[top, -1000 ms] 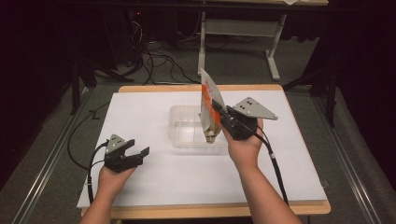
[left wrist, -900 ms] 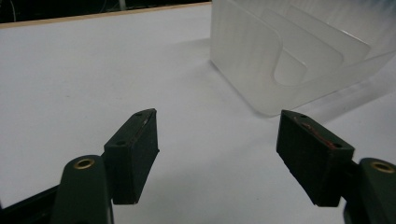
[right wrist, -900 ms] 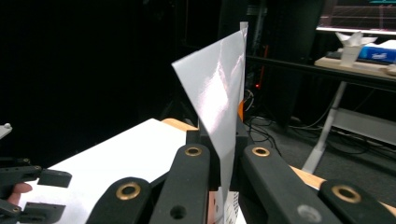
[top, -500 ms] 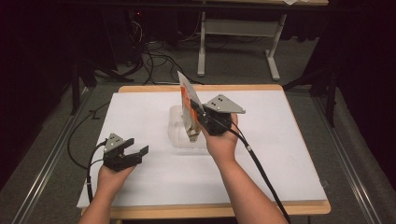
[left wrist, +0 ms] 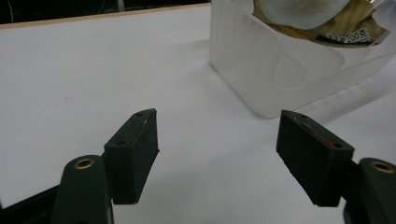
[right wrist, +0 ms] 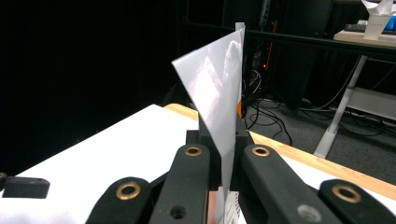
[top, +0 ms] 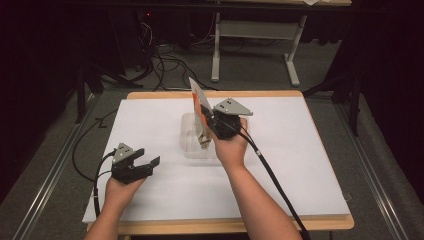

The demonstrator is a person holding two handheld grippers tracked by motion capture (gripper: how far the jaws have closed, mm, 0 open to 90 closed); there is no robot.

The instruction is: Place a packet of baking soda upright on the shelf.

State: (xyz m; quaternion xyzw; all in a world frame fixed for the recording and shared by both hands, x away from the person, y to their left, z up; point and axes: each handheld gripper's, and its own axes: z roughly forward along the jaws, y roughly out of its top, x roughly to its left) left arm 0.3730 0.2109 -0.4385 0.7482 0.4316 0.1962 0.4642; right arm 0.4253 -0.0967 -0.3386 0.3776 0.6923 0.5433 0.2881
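Thin, light, crinkly pouch [top: 199,112] is pinched at its edge by right gripper [top: 207,120] over clear tub [top: 189,145], best gripped at stiff seam; left gripper [top: 146,165] is idle, jaws apart.

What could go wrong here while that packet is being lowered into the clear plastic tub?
The right gripper pinches the flat packet at one thin spot, so it may pivot or slip. The packet stands tilted above the clear tub; its lower end might catch the rim and fold. The light tub isn't braced, as the left gripper rests open, apart from it, so a push may slide it.
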